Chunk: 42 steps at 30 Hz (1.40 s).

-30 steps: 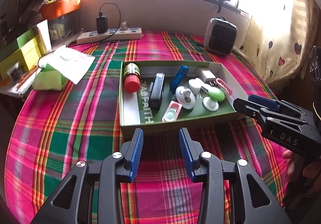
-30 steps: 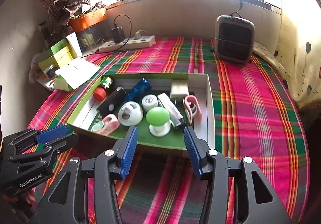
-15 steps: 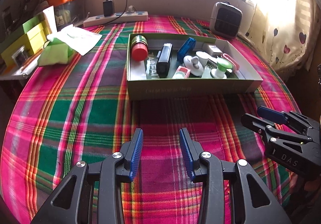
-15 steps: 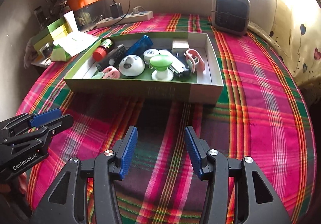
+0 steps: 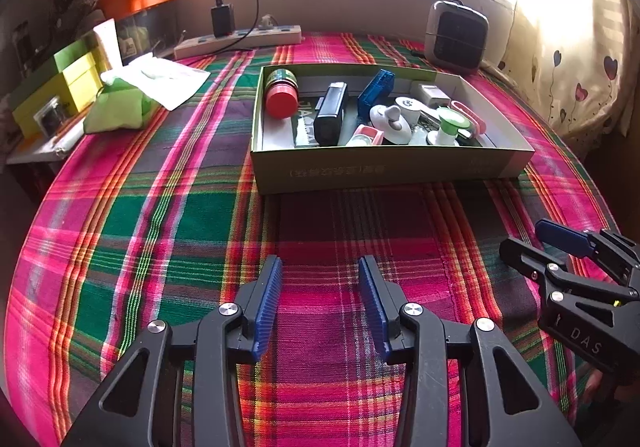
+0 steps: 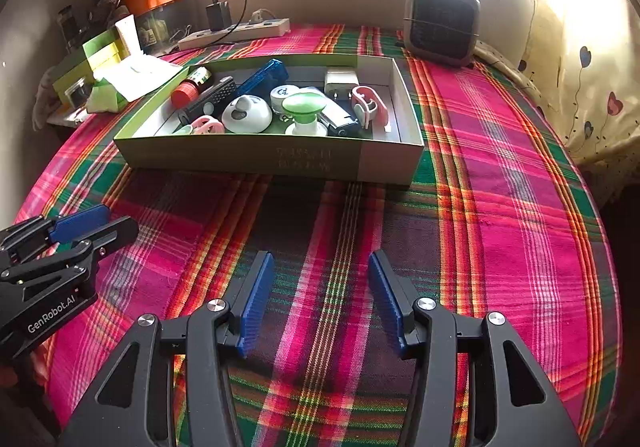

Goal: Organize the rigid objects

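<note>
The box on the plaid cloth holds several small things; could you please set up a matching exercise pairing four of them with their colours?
Things in the box:
1. Jar lid
2. Mushroom-shaped cap
3. Long case leaning on the back wall
4. Stapler-like block

Colours:
A. Blue
B. Black
C. Red
D. Green

Pairs: 1-C, 2-D, 3-A, 4-B

Woven plaid cloth [image 5: 160, 215], matt cardboard box [image 5: 384, 171]

Both hand-held grippers [image 5: 320, 303] [image 6: 320, 299] farther back from box [image 5: 384, 171], empty jaws wider.
</note>
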Tool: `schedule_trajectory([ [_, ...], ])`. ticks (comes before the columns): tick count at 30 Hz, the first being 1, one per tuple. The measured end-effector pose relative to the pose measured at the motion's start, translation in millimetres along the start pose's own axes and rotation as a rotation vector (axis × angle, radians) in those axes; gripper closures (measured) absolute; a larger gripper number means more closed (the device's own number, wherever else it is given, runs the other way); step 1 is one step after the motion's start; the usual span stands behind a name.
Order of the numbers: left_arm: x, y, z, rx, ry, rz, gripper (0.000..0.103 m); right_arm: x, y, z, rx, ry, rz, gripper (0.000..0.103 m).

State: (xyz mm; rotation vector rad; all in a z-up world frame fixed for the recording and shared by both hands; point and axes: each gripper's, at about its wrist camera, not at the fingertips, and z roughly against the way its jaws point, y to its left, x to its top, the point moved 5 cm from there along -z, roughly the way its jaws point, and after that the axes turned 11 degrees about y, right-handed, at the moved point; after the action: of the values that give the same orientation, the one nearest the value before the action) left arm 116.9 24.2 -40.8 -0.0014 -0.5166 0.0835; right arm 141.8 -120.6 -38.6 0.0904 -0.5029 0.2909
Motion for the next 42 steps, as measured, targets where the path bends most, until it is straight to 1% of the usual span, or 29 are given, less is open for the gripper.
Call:
schedule_trajectory([
  [2,0.1,-1.9,-0.3,0.020,0.000,-0.005,0.064,-1.5,-0.2,0.7,0.002,0.001,-0.004,0.046],
  [4,0.1,-3.0,-0.6,0.033,0.001,-0.002,0.064,-2.8,-2.6,0.9,-0.014,0.003,-0.016,0.045],
  [6,0.1,-4.2,-1.0,0.046,0.002,-0.005,0.061,-2.7,-3.9,0.8,-0.018,0.003,-0.024,0.044],
  [8,-0.1,-4.9,-1.4,0.041,0.003,-0.007,0.057,-2.9,-5.3,0.8,-0.023,0.005,-0.030,0.042],
  [12,-0.1,-6.5,-2.2,0.024,0.005,-0.012,0.050,-2.9,-6.0,0.5,-0.021,0.006,-0.034,0.041],
  [14,-0.2,-8.2,-2.6,0.026,0.007,-0.020,0.048,-3.0,-5.9,0.4,-0.023,0.006,-0.032,0.040],
  [17,-0.7,-8.9,-2.3,0.028,0.007,-0.022,0.047,-3.2,-5.4,-0.2,-0.020,0.008,-0.027,0.037],
  [42,-0.6,-9.0,-1.9,0.028,0.007,-0.022,0.047,-3.1,-3.9,-1.1,-0.022,0.010,-0.024,0.035],
])
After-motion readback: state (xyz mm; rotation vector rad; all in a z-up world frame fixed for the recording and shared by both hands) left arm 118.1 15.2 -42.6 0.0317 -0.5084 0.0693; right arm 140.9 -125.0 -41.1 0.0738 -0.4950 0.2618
